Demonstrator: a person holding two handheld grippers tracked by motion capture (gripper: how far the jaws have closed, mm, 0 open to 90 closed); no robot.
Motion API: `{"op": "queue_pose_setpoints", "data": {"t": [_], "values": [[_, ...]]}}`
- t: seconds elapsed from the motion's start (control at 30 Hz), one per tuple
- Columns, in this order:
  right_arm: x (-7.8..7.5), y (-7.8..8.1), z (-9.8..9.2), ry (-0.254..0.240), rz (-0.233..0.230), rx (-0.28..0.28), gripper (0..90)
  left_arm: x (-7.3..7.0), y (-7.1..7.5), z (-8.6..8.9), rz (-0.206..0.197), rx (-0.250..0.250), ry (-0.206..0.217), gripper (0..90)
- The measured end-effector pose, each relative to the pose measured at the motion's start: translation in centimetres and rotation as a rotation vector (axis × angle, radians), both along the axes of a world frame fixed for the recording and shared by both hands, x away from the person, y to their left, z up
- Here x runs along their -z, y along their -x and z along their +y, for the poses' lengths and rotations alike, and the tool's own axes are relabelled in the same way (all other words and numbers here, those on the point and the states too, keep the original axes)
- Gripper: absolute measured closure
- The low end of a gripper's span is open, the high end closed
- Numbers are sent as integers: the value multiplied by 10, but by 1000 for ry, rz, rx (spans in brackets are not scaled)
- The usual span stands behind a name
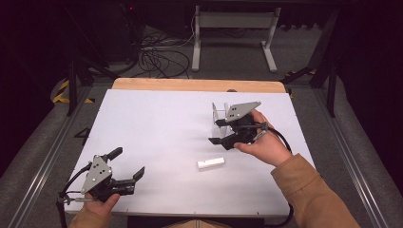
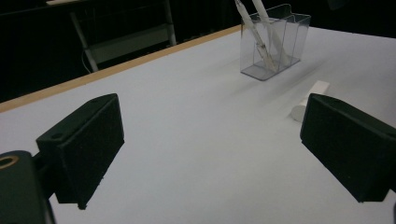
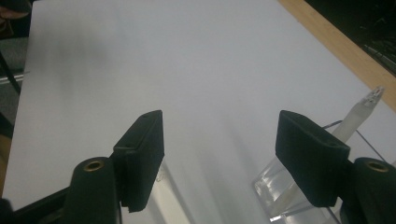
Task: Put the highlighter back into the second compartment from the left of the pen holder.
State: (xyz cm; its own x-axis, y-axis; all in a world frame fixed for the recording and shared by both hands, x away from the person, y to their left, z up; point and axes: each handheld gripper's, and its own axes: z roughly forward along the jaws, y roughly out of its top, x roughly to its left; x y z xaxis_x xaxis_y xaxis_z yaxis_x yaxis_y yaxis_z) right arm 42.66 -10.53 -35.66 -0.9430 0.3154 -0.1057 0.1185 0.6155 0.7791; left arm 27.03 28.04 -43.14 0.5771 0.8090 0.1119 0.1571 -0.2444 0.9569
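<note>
- The left gripper (image 1: 127,164) is hovering low over the near-left part of the white table (image 1: 157,123), its jaws standing wide apart with nothing between them.
- In the left gripper view, those jaws are framing bare table, with the white stick (image 2: 309,99) peeking out beside one jaw and the clear holder (image 2: 275,42) standing farther off behind it.
- The white stick (image 1: 210,164) is lying flat near the middle of the table, well apart from the left gripper and nearer to the right hand (image 1: 263,145).
- Its long axis is running roughly across the table, with the right end tilting slightly away from the person.
- The right gripper (image 1: 217,130) is hanging just above and beside the clear holder (image 1: 219,118), jaws spread wide and gripping nothing.
- In the right gripper view, the clear holder (image 3: 280,186) is sitting below the jaws, with a white pen-like stick (image 3: 359,114) leaning in it.
- The holder is looking like it has several compartments; two white sticks (image 2: 261,28) are standing tilted in it.
- Judging from this, the loose stick is lying toward the person from the right gripper, so that hand seems better placed to fetch it.
</note>
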Motion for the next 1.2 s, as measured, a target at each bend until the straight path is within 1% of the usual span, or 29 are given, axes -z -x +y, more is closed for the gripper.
{"op": "queue_pose_setpoints", "data": {"t": [0.1, 0.4, 0.67, 0.8, 0.97, 1.03, 1.17, 1.2], "values": [[3, 1, 2, 27, 8, -27, 333, 0, 0, 0, 3, 1, 0, 68], [12, 2, 9, 132, 5, -110, 345, 0, 0, 0, 1, 2, -5, 68], [23, 5, 19, 221, 15, -181, 351, 0, 0, 0, 2, 3, 1, 68], [27, 5, 23, 244, 16, -202, 353, 0, 0, 0, 0, 3, 0, 68], [33, 3, 26, 274, 23, -214, 355, 0, 0, 0, 2, 3, 0, 68], [36, 3, 28, 283, 31, -223, 355, 0, 0, 0, 0, 3, -5, 68], [43, 1, 32, 317, 46, -242, 358, 0, 0, 0, 1, 3, -2, 68], [44, 1, 33, 322, 49, -244, 358, 1, 0, 0, 5, 4, 4, 68]]}}
